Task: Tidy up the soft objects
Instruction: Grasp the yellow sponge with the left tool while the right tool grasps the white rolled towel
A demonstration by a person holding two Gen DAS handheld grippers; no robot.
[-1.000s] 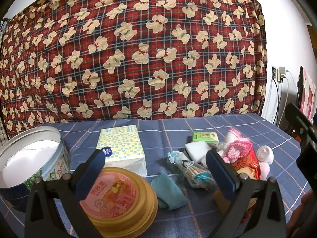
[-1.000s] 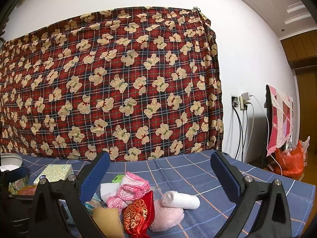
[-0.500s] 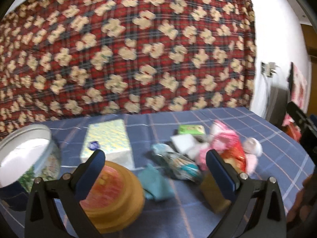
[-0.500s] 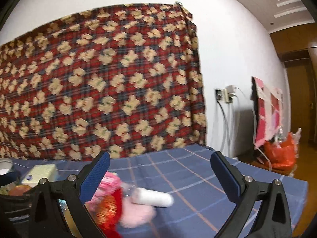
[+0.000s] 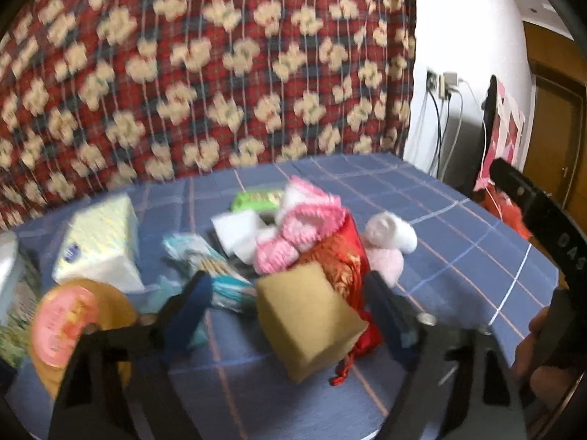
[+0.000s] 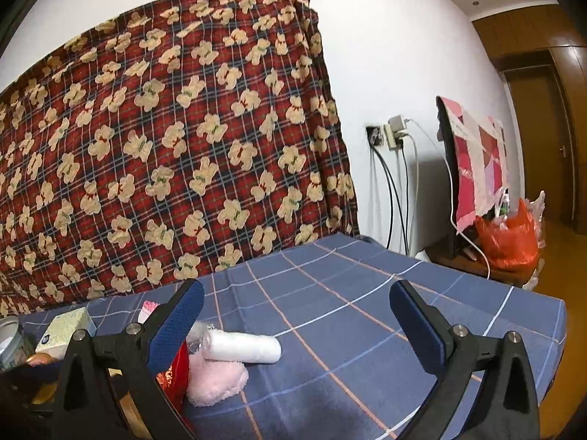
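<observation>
A pile of soft things lies on the blue checked cloth (image 5: 422,220). A tan sponge block (image 5: 308,319) sits between the open fingers of my left gripper (image 5: 293,293), not clamped. Behind it are a red and gold pouch (image 5: 341,256), a pink knitted piece (image 5: 301,227), a white sponge (image 5: 238,227), a white roll (image 5: 389,231) and a pink fluffy piece (image 5: 385,262). My right gripper (image 6: 293,311) is open and empty above the cloth, right of the white roll (image 6: 242,346) and the pink fluffy piece (image 6: 216,381).
A tissue pack (image 5: 99,242), a round yellow tin lid (image 5: 73,326), a cotton swab packet (image 5: 216,271) and a green packet (image 5: 256,200) lie on the left. A metal tin (image 6: 9,337) stands far left. The table edge (image 6: 550,337) is at the right.
My left gripper has swung right and closer to the pile, so the tan sponge now sits between its fingers. My right gripper has turned right, away from the pile.
</observation>
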